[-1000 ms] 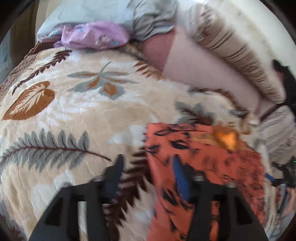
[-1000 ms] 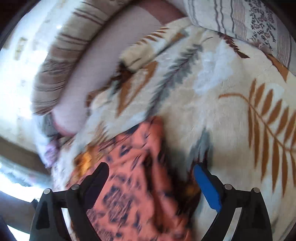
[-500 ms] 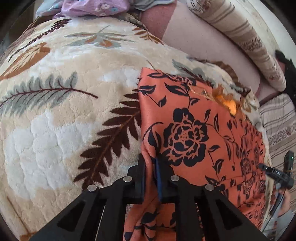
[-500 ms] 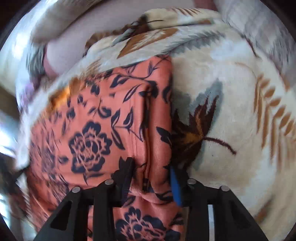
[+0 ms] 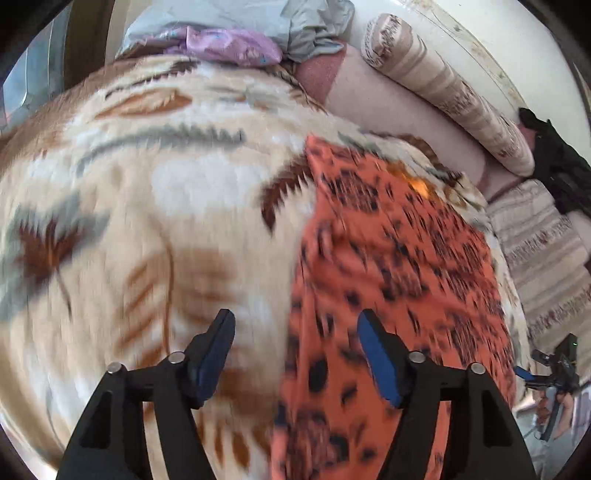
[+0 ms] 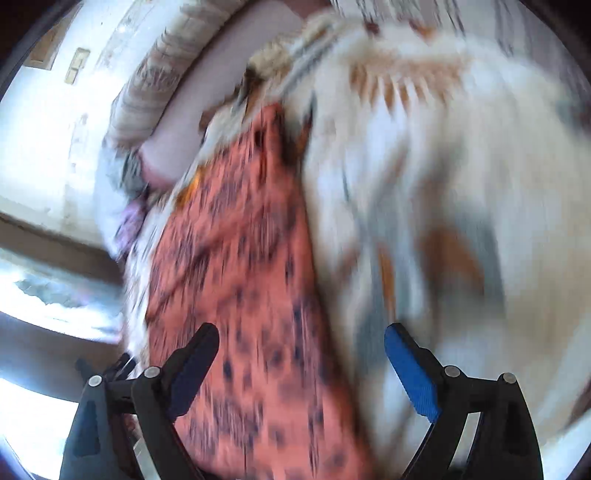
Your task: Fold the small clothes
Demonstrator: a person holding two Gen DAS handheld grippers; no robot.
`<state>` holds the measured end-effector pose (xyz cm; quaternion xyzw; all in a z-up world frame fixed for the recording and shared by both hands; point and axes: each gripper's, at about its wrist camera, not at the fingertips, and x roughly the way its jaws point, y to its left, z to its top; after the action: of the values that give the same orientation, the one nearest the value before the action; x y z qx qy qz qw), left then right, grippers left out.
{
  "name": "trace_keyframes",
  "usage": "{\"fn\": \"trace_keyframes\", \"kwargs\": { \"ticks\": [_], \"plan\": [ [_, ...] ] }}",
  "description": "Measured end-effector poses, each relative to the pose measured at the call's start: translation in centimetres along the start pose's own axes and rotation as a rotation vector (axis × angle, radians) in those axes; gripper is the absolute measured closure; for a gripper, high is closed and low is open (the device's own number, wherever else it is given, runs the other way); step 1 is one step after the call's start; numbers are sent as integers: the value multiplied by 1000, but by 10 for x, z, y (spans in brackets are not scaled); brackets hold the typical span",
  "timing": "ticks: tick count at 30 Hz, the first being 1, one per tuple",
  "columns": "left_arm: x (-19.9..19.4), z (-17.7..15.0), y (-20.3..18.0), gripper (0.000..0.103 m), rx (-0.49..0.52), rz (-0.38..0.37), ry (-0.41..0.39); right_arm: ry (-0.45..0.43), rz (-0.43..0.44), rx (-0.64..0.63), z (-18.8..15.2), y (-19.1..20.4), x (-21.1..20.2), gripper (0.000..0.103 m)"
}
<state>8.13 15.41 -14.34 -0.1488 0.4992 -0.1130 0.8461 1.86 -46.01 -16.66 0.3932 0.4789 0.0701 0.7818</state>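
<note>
Bedroom in a home. Bed: a plush cream blanket (image 5: 155,206) with brown and grey leaf print is covering it and filling most of both views. Bedding: a striped bolster pillow (image 5: 447,92) is lying along the pale wall (image 5: 491,40) at 1 o'clock in the left wrist view. Laundry: crumpled purple cloth (image 5: 225,46) and grey cloth (image 5: 295,26) are sitting heaped at 12 o'clock at the blanket's far edge. Dark clothing (image 5: 557,162) is lying at 3 o'clock.

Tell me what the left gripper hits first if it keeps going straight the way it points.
Probably the left edge of the orange floral garment lying on the leaf-patterned blanket. The left gripper has opening jaws with nothing between them; blur leaves it unclear whether garment or bare blanket comes first.
</note>
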Motion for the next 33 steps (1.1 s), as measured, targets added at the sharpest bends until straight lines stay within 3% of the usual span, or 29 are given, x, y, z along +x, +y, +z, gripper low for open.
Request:
{"fn": "trace_keyframes", "kwargs": {
  "ticks": [2,5,7,9,10,12,18,23,24,25,27,29,31,33],
  "plan": [
    [0,-34,4,31,-15,-8,51,14,56,2,-29,-8,0,10],
    [-16,-68,-7,31,36,39,5,20,98,62,-50,-18,-6,14],
    [-32,-82,-10,31,-14,-13,5,28,108,46,-60,-9,-5,24],
    [-40,-94,-9,31,-39,-71,-17,30,108,7,-76,-4,-11,24],
    [-38,-100,-7,31,-33,-58,-6,38,93,7,-81,-9,-13,24],
    [-24,-109,-3,33,-20,11,57,65,83,30,-86,-23,-5,24],
    [-29,-115,-8,33,-17,44,55,28,143,-4,-98,-34,-12,23],
    [-36,-126,-10,33,-22,33,49,71,92,-63,-101,-32,-15,23],
    [-31,-127,-10,37,-20,50,70,75,82,-68,-102,-31,-13,23],
    [-29,-128,-11,59,-12,71,84,78,70,-69,-102,-29,-12,24],
    [-30,-129,-14,79,13,112,92,80,19,-70,-103,-24,-12,36],
    [-33,-128,-12,79,-4,98,90,84,-31,-110,-107,-12,-16,61],
    [-31,-128,-11,74,-15,100,96,78,-4,-129,-111,-2,-17,62],
    [-26,-129,-11,57,-10,98,112,81,-38,-126,-112,-4,-12,40]
  ]
}}
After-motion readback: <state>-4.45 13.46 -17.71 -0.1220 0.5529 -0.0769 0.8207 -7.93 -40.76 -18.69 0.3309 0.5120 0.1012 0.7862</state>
